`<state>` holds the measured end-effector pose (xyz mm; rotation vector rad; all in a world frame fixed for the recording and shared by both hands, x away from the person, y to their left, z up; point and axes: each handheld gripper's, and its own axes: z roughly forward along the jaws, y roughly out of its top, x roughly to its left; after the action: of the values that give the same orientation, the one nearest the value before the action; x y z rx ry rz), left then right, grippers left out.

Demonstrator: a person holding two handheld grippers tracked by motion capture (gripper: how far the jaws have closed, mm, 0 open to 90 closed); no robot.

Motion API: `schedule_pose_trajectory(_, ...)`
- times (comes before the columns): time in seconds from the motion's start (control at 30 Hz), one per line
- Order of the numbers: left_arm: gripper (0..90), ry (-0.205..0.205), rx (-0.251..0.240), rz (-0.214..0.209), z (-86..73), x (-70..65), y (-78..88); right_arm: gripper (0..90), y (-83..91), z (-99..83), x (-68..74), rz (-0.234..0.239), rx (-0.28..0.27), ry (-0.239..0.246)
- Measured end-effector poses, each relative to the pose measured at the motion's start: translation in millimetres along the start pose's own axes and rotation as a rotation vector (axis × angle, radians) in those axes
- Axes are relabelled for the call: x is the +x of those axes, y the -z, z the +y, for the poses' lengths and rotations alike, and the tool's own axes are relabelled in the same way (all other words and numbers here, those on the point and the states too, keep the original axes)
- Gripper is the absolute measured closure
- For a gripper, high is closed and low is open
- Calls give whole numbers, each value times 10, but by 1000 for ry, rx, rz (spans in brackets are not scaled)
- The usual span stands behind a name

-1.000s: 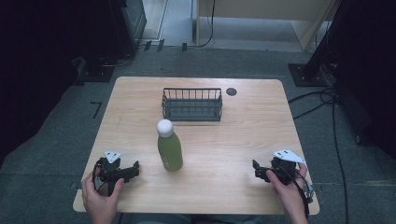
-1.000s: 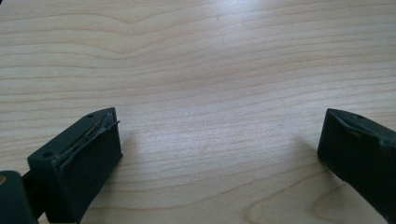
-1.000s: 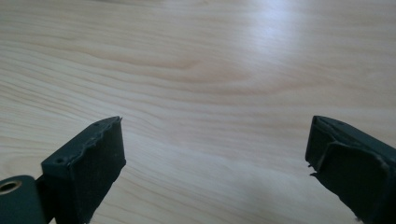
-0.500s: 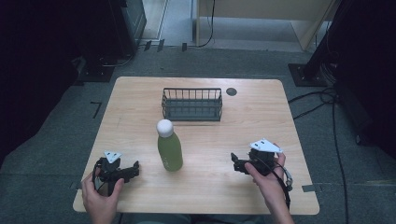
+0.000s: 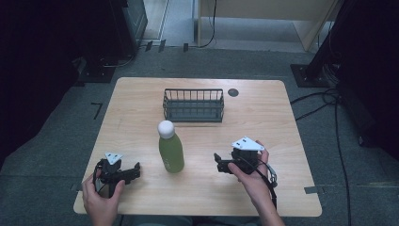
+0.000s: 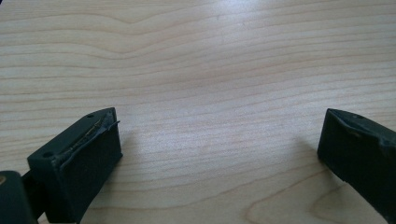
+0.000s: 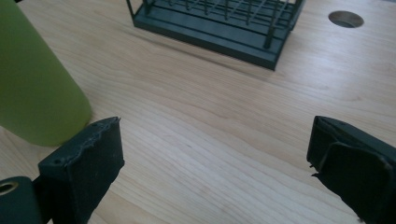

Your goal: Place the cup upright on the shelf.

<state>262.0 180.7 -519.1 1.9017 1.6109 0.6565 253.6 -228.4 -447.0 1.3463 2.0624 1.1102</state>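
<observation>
A green bottle (image 5: 171,151) with a white cap stands upright near the middle of the wooden table (image 5: 263,117). My right gripper (image 5: 218,163) sits a short way to the bottle's right, pointing left at it, open with nothing between the jaws. In the right gripper view the bottle (image 7: 35,84) fills the left edge, just beyond the left jaw of the right gripper (image 7: 215,158). My left gripper (image 5: 136,170) rests near the front left of the table, pointing right, apart from the bottle. The left gripper (image 6: 219,149) is open over bare wood.
A dark wire basket (image 5: 193,104) stands behind the bottle toward the far edge, also seen as the basket (image 7: 219,23) ahead of the right jaws. A round cable hole (image 5: 233,92) lies to its right. Cables trail on the floor at right.
My right gripper has moved left across the table toward the bottle and risen slightly. The left gripper, bottle and basket have stayed where they were.
</observation>
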Motion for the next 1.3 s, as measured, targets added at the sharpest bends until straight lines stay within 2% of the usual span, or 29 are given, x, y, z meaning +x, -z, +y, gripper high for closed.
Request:
schedule_pose_trajectory(0.57, 0, 0, 1, 0, 1, 0, 0, 41, -121, 115, 338, 88, -12, 34)
schedule_pose_trajectory(0.6, 0, 0, 1, 0, 1, 0, 0, 53, -134, 128, 387, 109, -19, 37)
schedule_pose_trajectory(0.83, 0, 0, 0, 0, 1, 0, 0, 69, -178, 155, 511, 155, -35, 54)
schedule_pose_trajectory(0.9, 0, 0, 1, 0, 1, 0, 0, 69, -217, 163, 573, 189, -34, 56)
schedule_pose_trajectory(0.97, 0, 0, 0, 0, 0, 0, 0, 70, -227, 165, 587, 196, -35, 57)
schedule_pose_trajectory(1.0, 0, 1, 0, 0, 0, 0, 0, 70, -251, 171, 636, 217, -33, 59)
schedule_pose_trajectory(1.3, 0, 0, 0, 0, 0, 0, 0, 70, -319, 195, 813, 270, -30, 95)
